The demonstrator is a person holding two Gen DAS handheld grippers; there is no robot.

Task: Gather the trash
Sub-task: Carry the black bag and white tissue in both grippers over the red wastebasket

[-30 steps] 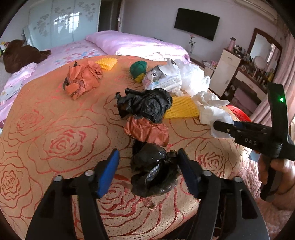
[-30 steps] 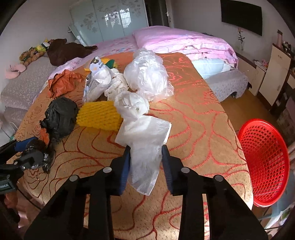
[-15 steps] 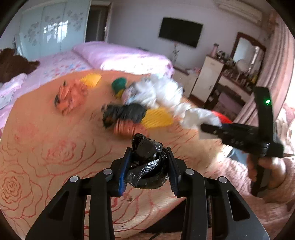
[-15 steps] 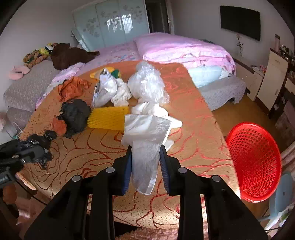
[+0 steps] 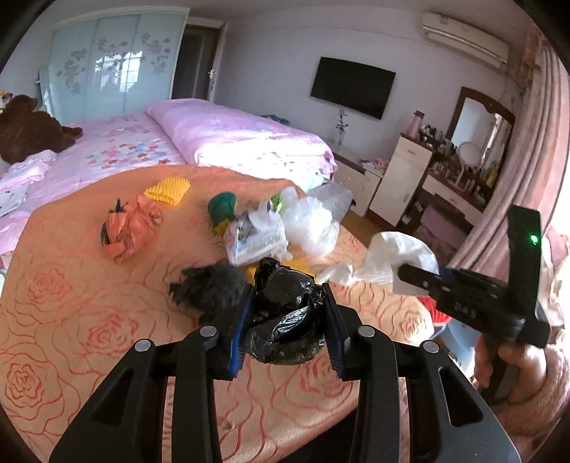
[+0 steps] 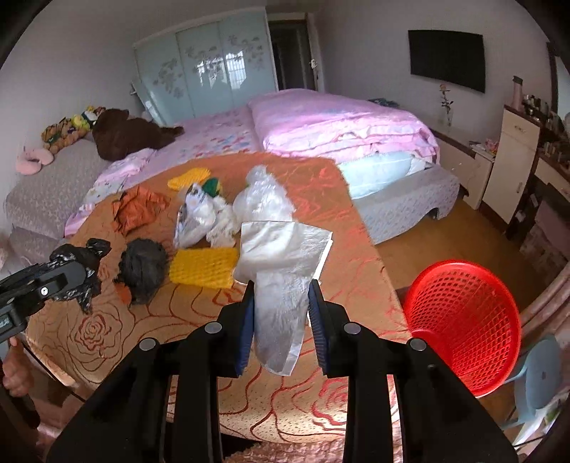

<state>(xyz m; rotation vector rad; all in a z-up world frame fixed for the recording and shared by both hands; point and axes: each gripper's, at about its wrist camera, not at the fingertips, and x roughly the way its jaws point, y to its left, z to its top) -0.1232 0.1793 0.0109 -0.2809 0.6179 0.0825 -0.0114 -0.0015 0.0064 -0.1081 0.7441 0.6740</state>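
Left wrist view: the left gripper (image 5: 286, 320) points down over the near edge of a round table under an orange rose-patterned cloth (image 5: 89, 320). Its blue-padded jaws pinch a crumpled black plastic bag (image 5: 285, 320), held clear above the cloth. To the right, the right gripper (image 5: 409, 272) reaches in from the side, gripped by a hand (image 5: 513, 367) at the frame's right edge, with a white plastic bag (image 5: 395, 258) bunched at its tip. Only this view shows the dressing table with a mirror (image 5: 477, 121) and the wall air conditioner (image 5: 463, 34).

Right wrist view: the right gripper's jaws are pressed onto the white plastic bag (image 6: 281, 285), which hangs between the pads above the table's near edge. Only here is the red mesh basket (image 6: 463, 331) seen whole, standing on the floor just off the table's right edge, beside a pale blue stool (image 6: 538, 374). The left gripper (image 6: 76, 274) enters at the left edge with its black bag.

Both views show the rest of the trash toward the far side of the table: an orange bag (image 6: 137, 210), another black bag (image 6: 144, 267), yellow foam netting (image 6: 203, 267), a green item (image 5: 222, 206) and clear plastic bags (image 6: 263, 203). A pink bed (image 6: 320, 124) lies beyond.
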